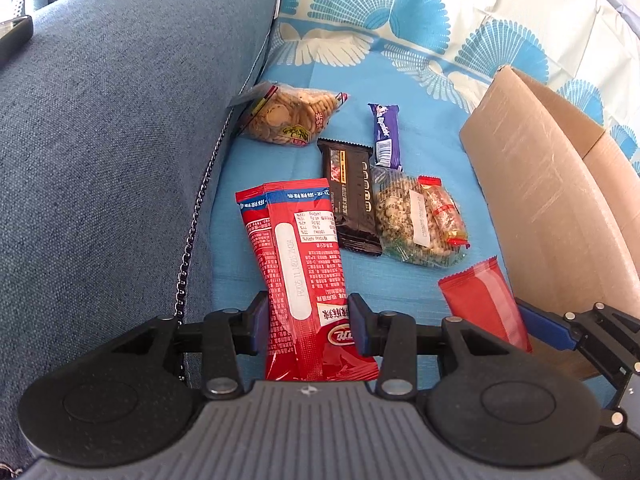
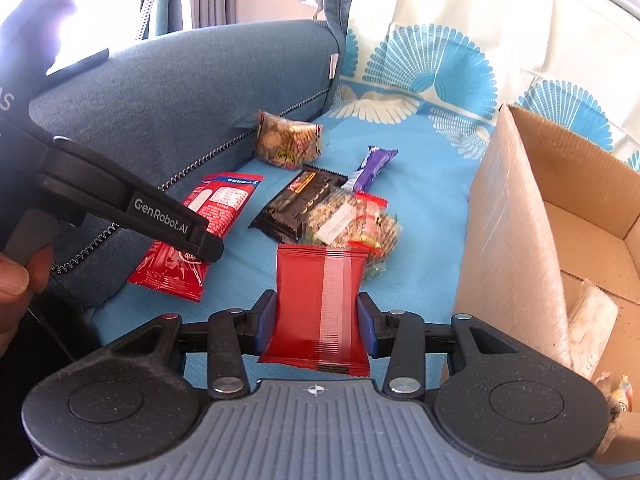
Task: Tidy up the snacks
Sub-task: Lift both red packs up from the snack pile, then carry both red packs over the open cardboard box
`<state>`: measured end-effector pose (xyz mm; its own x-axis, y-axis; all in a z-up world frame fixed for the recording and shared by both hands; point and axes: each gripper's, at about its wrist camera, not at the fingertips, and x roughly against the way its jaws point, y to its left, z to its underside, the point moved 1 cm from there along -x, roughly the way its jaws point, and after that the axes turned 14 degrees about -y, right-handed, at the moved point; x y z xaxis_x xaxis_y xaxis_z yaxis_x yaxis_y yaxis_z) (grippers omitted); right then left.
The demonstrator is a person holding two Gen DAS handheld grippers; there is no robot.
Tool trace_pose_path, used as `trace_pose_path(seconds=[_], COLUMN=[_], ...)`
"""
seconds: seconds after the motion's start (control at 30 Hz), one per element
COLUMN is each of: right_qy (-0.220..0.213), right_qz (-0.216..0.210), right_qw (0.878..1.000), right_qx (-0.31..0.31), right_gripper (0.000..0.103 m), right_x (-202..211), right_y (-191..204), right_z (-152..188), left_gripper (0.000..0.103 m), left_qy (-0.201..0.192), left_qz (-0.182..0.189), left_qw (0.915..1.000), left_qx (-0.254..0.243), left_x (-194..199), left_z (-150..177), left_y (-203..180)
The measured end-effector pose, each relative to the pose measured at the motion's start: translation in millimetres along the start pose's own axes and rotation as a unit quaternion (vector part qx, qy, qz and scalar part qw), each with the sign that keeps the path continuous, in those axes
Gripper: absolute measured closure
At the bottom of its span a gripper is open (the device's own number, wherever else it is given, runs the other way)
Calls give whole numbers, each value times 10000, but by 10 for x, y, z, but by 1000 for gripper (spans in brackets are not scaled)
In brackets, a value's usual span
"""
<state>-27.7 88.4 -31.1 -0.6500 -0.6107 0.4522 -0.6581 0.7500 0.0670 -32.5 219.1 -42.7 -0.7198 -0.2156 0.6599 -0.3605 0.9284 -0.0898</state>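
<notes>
Just to the right of the right gripper (image 2: 317,322) stands the open cardboard box (image 2: 516,216), its near wall rising beside the fingers, so this hand is the nearer one for a drop. Its fingers are closed on the sides of a small red packet (image 2: 320,304), whose long axis runs straight ahead between them. The left gripper (image 1: 308,326), further from the box, has its fingers pressed against a long red snack pack (image 1: 298,264), also lying lengthwise ahead. On the blue sofa cover (image 1: 424,92) beyond, a cookie bag (image 1: 286,114), dark bar (image 1: 352,196), purple bar (image 1: 385,134) and nut bag (image 1: 416,220) lie loose.
</notes>
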Motion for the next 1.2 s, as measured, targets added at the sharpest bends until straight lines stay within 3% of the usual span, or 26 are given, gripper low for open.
trace_pose_path(seconds=[0.43, 0.93, 1.2], right_qy=[-262, -1230, -1652], right_qz=[1, -175, -200], right_qw=[9996, 9921, 9856], right_qx=[-111, -185, -287], right_gripper=[59, 59, 59], right_x=[105, 455, 688], right_y=[-67, -121, -313], right_z=[-80, -367, -503], left_gripper=[58, 58, 57], left_qy=[-467, -1174, -1491], left_qz=[-14, 83, 49], left_qw=[9989, 9930, 9882], left_qx=[-33, 28, -345], left_x=[157, 374, 494], left_z=[-8, -56, -34], left_y=[-7, -3, -134])
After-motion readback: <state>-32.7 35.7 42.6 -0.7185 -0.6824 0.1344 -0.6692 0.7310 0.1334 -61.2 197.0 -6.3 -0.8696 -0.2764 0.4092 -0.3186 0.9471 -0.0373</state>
